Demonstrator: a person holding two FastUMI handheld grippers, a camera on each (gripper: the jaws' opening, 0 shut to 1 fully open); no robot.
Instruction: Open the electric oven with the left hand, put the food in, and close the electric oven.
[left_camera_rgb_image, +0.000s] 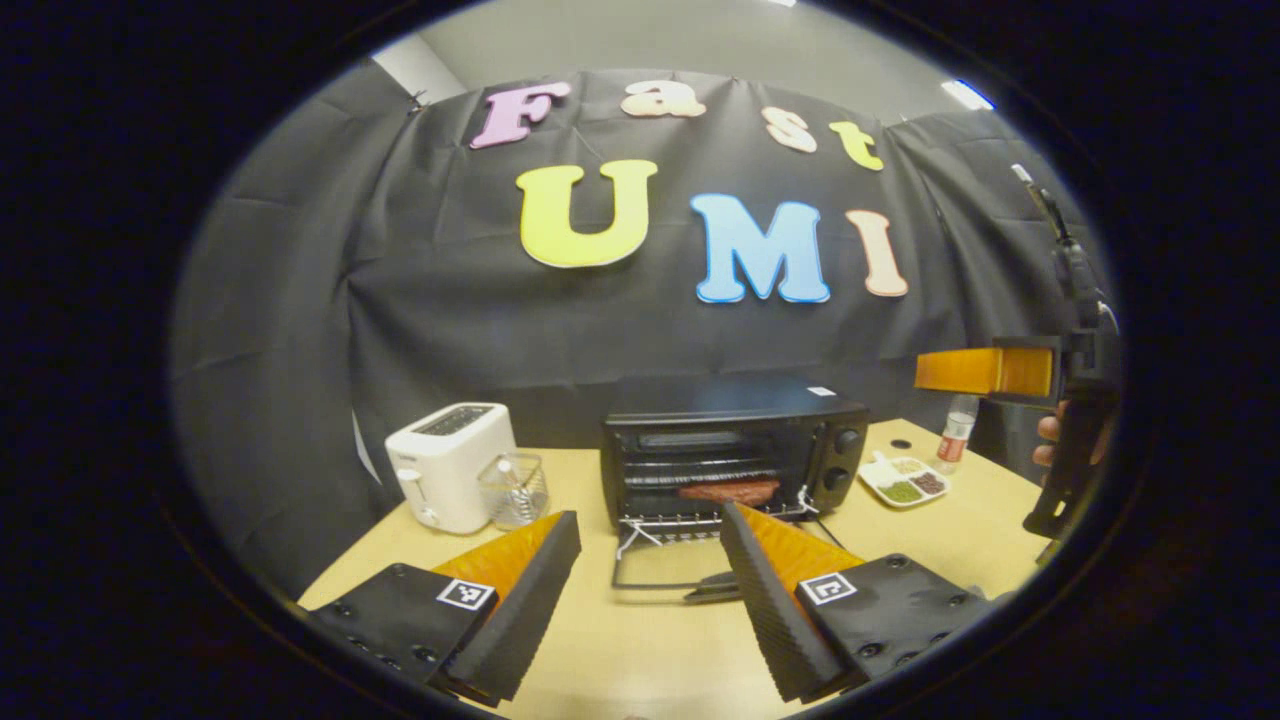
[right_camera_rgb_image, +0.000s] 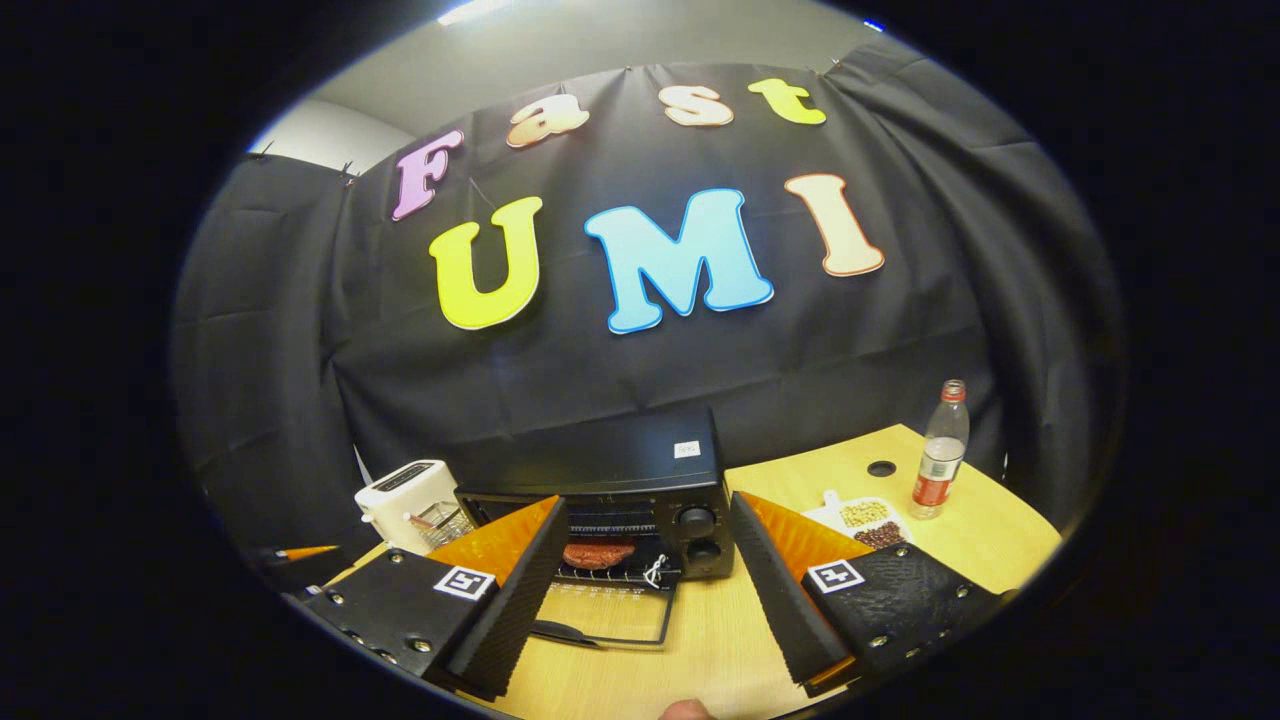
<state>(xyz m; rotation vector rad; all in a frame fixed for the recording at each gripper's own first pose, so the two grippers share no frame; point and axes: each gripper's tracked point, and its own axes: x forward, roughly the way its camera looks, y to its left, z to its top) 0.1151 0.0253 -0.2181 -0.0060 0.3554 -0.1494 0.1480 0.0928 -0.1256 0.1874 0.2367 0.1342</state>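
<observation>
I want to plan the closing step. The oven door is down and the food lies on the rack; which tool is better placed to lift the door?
Left, probably. The left tool is open, low, facing the oven door handle. The right tool, also open, is held higher.

I'm seeing a matt black metal oven (left_camera_rgb_image: 735, 440), its wire rack (left_camera_rgb_image: 690, 470) gleaming, a smooth pale wood table (left_camera_rgb_image: 620, 640), a glossy white plastic toaster (left_camera_rgb_image: 450, 465).

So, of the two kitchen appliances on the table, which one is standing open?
The black electric oven: its glass door lies folded down, food on the rack. The white toaster has no door.
</observation>
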